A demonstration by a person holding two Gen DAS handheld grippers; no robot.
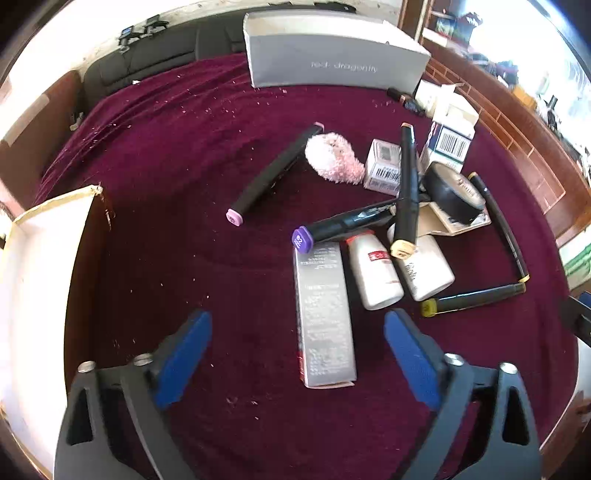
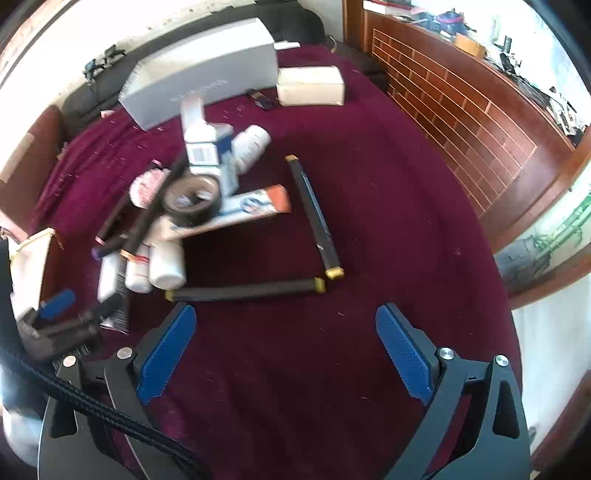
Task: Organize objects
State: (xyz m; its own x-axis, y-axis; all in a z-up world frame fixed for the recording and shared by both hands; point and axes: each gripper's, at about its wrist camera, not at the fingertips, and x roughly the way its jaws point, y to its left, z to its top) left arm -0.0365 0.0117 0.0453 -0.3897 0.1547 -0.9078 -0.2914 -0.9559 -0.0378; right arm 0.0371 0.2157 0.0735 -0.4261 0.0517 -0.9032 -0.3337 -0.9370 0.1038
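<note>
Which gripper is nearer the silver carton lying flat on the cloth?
Left. The silver carton lies between the open fingers of the left gripper, just ahead of the tips. The right gripper is off to the carton's right, facing two yellow-capped markers, carton at the far left edge.

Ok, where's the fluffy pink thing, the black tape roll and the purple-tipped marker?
fluffy pink thing point(image 1: 334, 160): left wrist view, its furry middle.
black tape roll point(image 1: 452, 194): left wrist view, its outer side.
purple-tipped marker point(image 1: 303, 239): left wrist view, its purple cap.

The tabletop point(image 2: 332, 369) is covered with a maroon cloth. A dark sofa point(image 1: 155, 55) is set against a pale wall point(image 2: 110, 26) behind it. A wooden lattice partition point(image 2: 461, 122) is seen at the right, with bright daylight beyond.
</note>
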